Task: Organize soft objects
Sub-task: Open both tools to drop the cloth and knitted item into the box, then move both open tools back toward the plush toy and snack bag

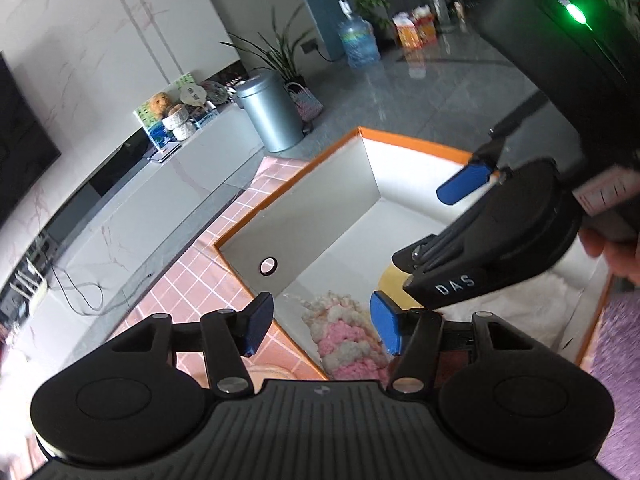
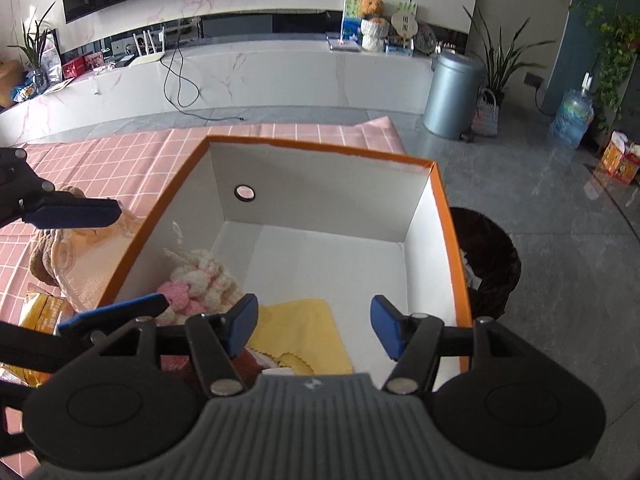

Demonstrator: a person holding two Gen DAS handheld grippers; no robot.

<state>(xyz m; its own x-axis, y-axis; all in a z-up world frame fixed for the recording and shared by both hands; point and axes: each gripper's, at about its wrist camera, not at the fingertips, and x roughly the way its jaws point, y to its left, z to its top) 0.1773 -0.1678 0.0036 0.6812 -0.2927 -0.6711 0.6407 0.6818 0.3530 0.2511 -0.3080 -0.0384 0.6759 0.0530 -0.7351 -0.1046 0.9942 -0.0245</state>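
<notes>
Both grippers, left gripper [image 1: 320,324] and right gripper [image 2: 314,326], are hovering released over the orange box [image 2: 450,240]; inside it, the fluffy pink-white knit [image 2: 196,284] is looking light, squashy, best pinched mid-bulk

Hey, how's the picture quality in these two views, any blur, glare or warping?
Left wrist view: motion blur on the purple surface and the hand, green lamp flaring, strong tilt. Right wrist view: sharper, fisheye bends the counter, sunlight glares off the floor.
</notes>
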